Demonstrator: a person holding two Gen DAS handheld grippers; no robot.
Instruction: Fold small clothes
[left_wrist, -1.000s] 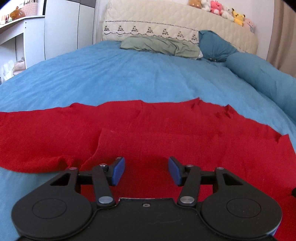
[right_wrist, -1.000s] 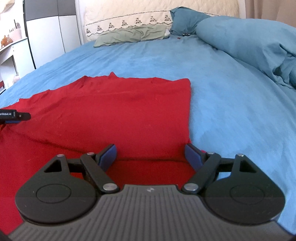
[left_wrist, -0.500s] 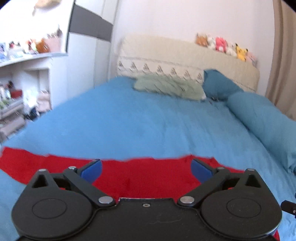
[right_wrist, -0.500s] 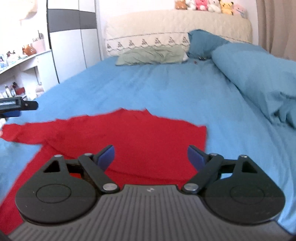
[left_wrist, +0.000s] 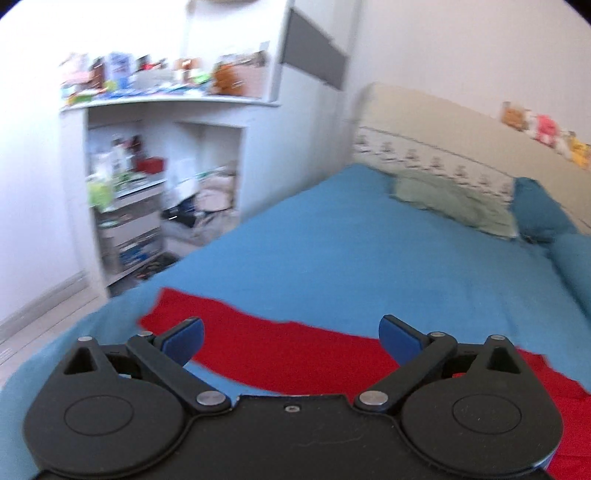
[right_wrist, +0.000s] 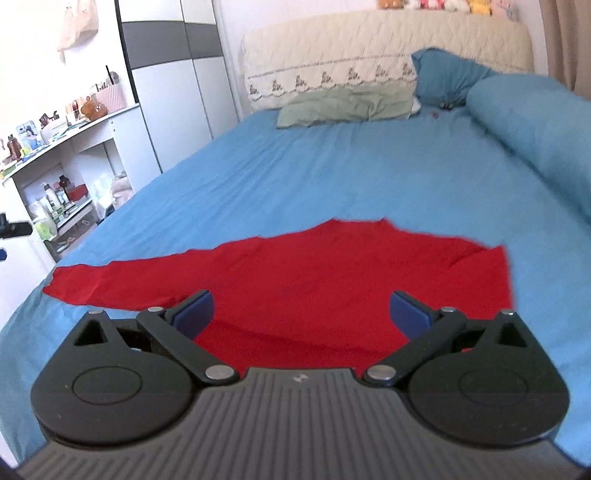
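A red long-sleeved garment (right_wrist: 314, 280) lies spread flat on the blue bed sheet (right_wrist: 332, 173), one sleeve stretched out to the left. It also shows in the left wrist view (left_wrist: 291, 354), where the sleeve end points toward the bed's left edge. My right gripper (right_wrist: 301, 314) is open and empty, held above the garment's near part. My left gripper (left_wrist: 291, 338) is open and empty, held above the sleeve. The left gripper's tip (right_wrist: 16, 229) shows at the far left of the right wrist view.
A green pillow (right_wrist: 347, 103), a blue pillow (right_wrist: 447, 77) and a rolled blue duvet (right_wrist: 535, 125) lie at the bed's head and right side. White shelves with clutter (left_wrist: 147, 192) and a wardrobe (right_wrist: 177, 81) stand left of the bed.
Both grippers have lifted up and back from the garment. The left gripper opened wider and swung left toward the sleeve and shelves. The garment lies still.
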